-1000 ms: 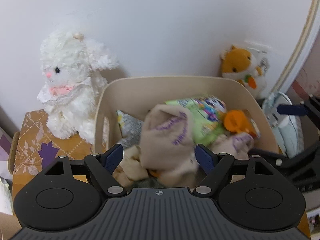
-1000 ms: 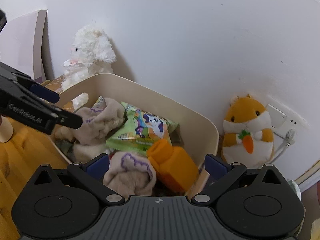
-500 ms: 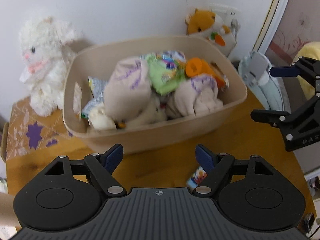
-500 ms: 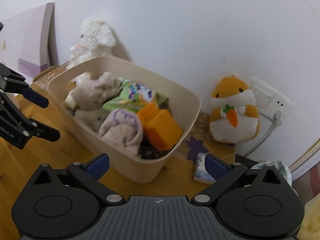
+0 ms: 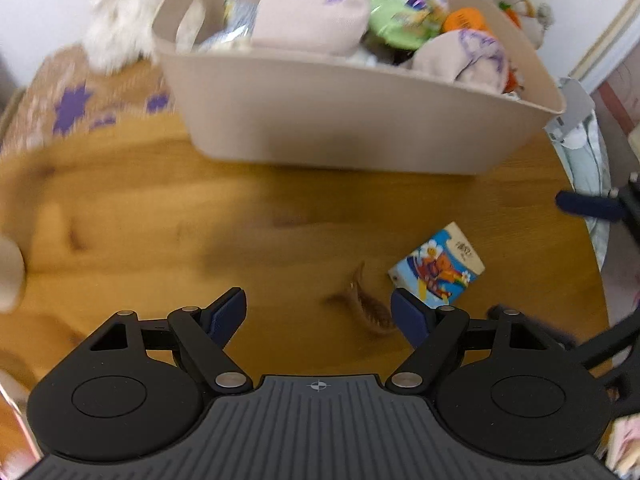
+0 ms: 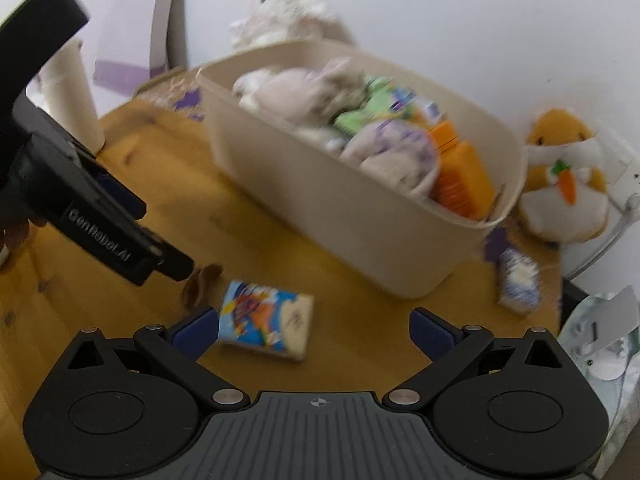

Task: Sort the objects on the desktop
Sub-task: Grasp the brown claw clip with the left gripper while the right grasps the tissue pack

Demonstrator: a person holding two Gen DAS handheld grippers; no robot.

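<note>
While both sets of jaws stand spread and empty above the wooden worktop (image 5: 168,216), the left gripper (image 5: 318,312) hovers over a brown hair claw (image 5: 366,304) beside a small cartoon-printed packet (image 5: 438,268); the right gripper (image 6: 314,330) faces the same packet, near the filled beige bin (image 6: 344,216).

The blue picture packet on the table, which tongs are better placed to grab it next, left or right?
Right, probably. The blue packet lies just ahead of the open right tongs, beside one fingertip. The left tongs face the brown hair clip instead.
</note>
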